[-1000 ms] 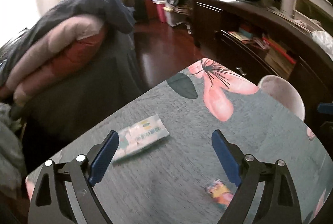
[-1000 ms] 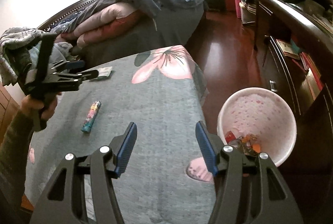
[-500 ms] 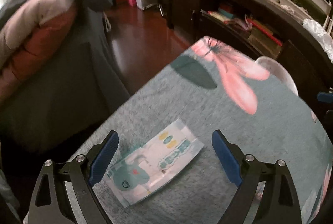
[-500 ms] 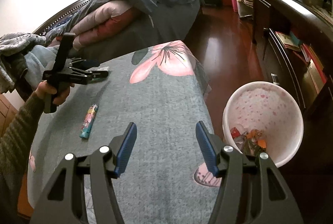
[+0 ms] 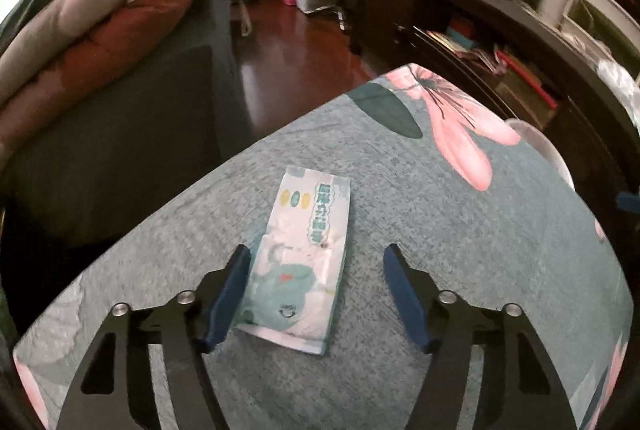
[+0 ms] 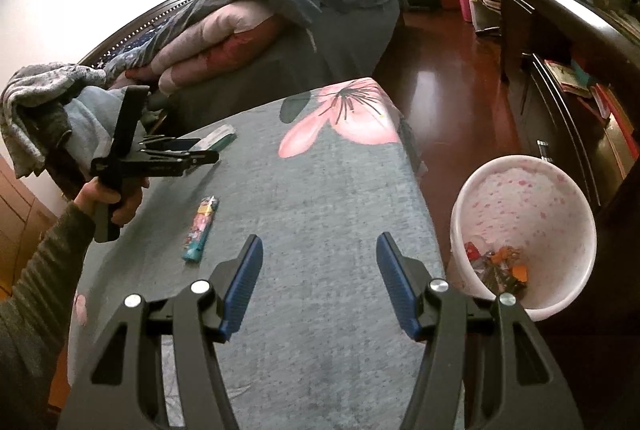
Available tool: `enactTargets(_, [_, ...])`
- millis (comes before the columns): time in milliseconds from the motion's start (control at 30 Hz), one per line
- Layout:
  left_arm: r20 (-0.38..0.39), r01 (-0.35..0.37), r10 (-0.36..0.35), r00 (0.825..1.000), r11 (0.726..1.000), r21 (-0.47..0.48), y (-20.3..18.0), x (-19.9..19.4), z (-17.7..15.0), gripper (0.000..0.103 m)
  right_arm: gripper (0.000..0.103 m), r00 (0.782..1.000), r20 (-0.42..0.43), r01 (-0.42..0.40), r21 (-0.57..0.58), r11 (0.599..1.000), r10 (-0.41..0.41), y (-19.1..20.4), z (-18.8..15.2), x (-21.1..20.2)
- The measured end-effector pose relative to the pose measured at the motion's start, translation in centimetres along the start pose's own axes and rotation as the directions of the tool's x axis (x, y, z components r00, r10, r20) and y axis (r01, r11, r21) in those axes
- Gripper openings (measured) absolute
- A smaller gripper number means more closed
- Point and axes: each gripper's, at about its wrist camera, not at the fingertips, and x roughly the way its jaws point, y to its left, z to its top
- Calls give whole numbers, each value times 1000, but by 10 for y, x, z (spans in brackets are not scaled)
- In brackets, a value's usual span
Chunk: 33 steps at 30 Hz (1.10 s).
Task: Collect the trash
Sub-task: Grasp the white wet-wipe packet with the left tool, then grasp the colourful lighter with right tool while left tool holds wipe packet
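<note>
Where the left wrist view looks along its own fingers, we find the left gripper [image 5: 316, 294] spread wide over the grey-green cloth-covered table with pink flower print [image 5: 460, 230], holding nothing. Between its blue pads lies a flat pale green and white printed wipes packet [image 5: 304, 262], resting on the cloth; the near end of the packet sits just beside the left pad [image 5: 228, 294], though we cannot tell whether they touch, and it stands apart from the right pad. The packet's far end reaches past the fingertips.

From the right wrist view, we record the right gripper [image 6: 320, 286] likewise wide open and empty, poised above the near part of the same table. To its left on the cloth lies a small teal and multicoloured wrapper [image 6: 200, 230], well apart from both tools. Further left, the person's hand [image 6: 116, 202] grips the handle of the left tool (sleeve dark and ribbed), its fingers pointing at the packet near the table's far left edge.

Right of the table, on the dark red wooden floor [image 6: 452, 78], stands a round white plastic bin with pink speckles [image 6: 524, 190], with coloured wrappers at its bottom. Beyond the table lies a bed piled with pink and dark blue quilts [image 6: 240, 26].
</note>
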Motion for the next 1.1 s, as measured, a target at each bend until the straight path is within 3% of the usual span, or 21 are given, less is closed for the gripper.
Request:
enactTargets(167, [28, -20, 22, 999, 997, -72, 1, -8, -8, 44, 60, 1000, 3, -14, -6, 1000, 14, 5, -2, -7])
enactTargets(367, [66, -91, 100, 993, 986, -139, -8, -28, -25, 44, 60, 999, -23, -43, -11, 999, 43, 17, -7, -7])
enactTargets(533, [98, -153, 179, 979, 962, -228, -15, -52, -42, 44, 60, 997, -52, -67, -35, 997, 65, 42, -9, 9])
enactTargets(700, [85, -279, 324, 942, 899, -337, -21, -82, -64, 44, 61, 993, -84, -92, -86, 992, 85, 84, -5, 43])
enactTargets(833, [65, -385, 444, 894, 833, -398, -28, -108, -86, 44, 61, 993, -107, -63, -149, 987, 48, 119, -3, 77])
enactTargets(1000, [72, -367, 456, 887, 791, -490, -29, -134, -114, 44, 60, 990, -138, -27, -181, 983, 1, 144, -3, 109])
enactTargets(1100, [56, -383, 481, 875, 758, -527, -29, -144, -127, 44, 47, 988, -146, 13, -207, 978, -44, 154, -5, 120])
